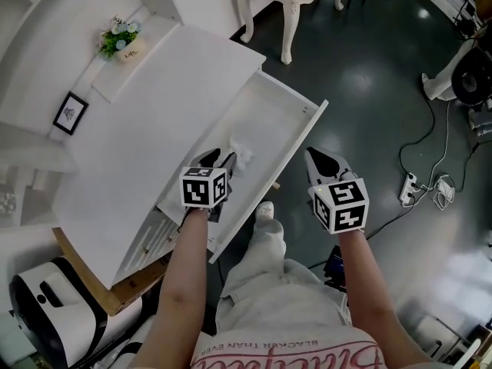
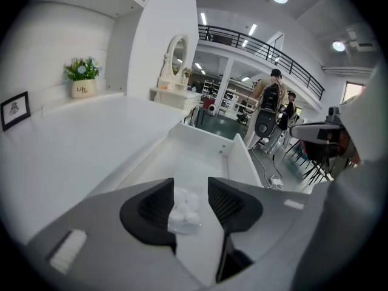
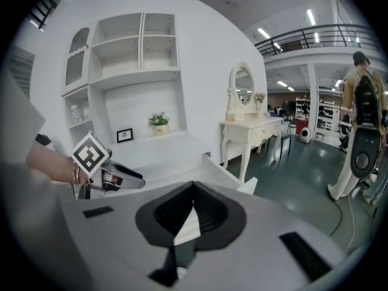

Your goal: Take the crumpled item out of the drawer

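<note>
Crumpled wad [image 2: 183, 211] between parted left tongs [image 2: 191, 185], smooth drawer [image 2: 240, 160]

Two hand-held grippers [image 1: 217, 160] [image 1: 315, 158], one drawer [image 1: 265, 118], one crumpled item [image 1: 243, 157], one potted plant [image 1: 120, 38], one picture frame [image 1: 70, 114]

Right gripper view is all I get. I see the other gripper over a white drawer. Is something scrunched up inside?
Observer: Yes, a crumpled white item lies on the bottom of the open drawer.
Operator: Did the other gripper grab it?
Observer: Not yet. The left gripper has its jaws apart, with the item in the gap between them.
Operator: Where's mine?
Observer: The right gripper hangs outside the drawer, beside its front, over the dark floor.
</note>
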